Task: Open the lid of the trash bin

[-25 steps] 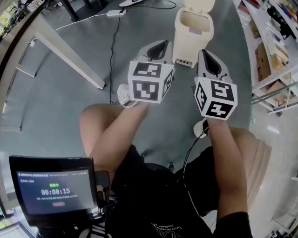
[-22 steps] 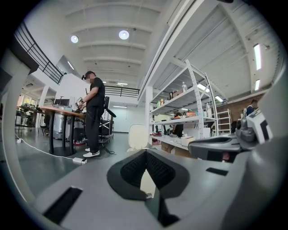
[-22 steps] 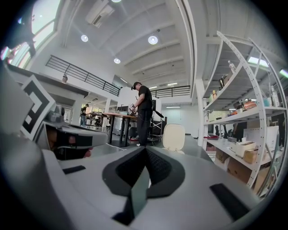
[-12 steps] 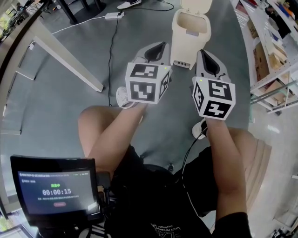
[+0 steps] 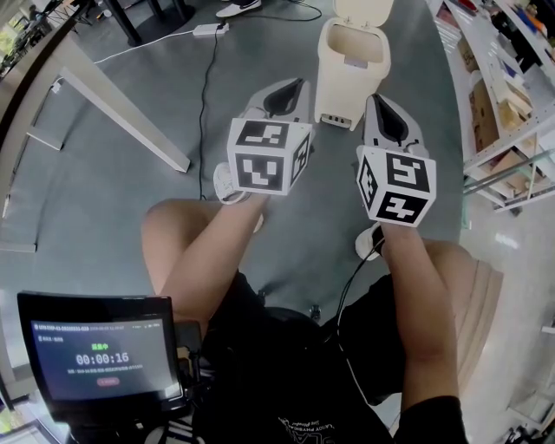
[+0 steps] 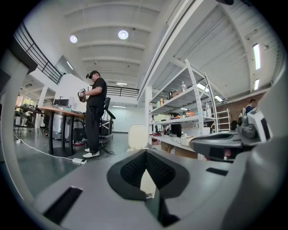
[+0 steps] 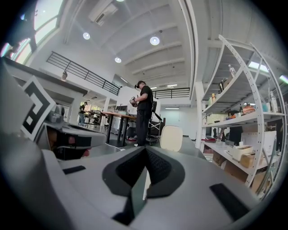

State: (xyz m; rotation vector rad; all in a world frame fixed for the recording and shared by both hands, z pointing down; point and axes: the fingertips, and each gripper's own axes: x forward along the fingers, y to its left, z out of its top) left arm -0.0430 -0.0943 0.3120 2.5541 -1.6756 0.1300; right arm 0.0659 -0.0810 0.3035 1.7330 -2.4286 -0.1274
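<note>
The cream trash bin (image 5: 351, 74) stands on the grey floor at the top of the head view. Its lid (image 5: 364, 9) is tipped up and back, and the inside shows. My left gripper (image 5: 290, 87) is held just left of the bin, shut with nothing between its jaws. My right gripper (image 5: 381, 108) hangs just right of the bin's front, also shut and empty. Neither touches the bin. The upright lid (image 6: 137, 136) shows beyond the left gripper (image 6: 146, 152) in its own view. Past the right gripper (image 7: 145, 150), the lid (image 7: 171, 138) stands again.
A black cable (image 5: 206, 95) runs over the floor to a white power strip (image 5: 206, 29). A slanted metal beam (image 5: 121, 108) lies to the left. Shelving (image 5: 512, 104) with boxes lines the right. A tablet screen (image 5: 95, 355) sits lower left. A person (image 6: 95, 112) stands by a desk.
Both grippers have drifted slightly left and up in the head view, still shut. The bin stays open in place. The tablet timer has ticked from 15 to 16.
</note>
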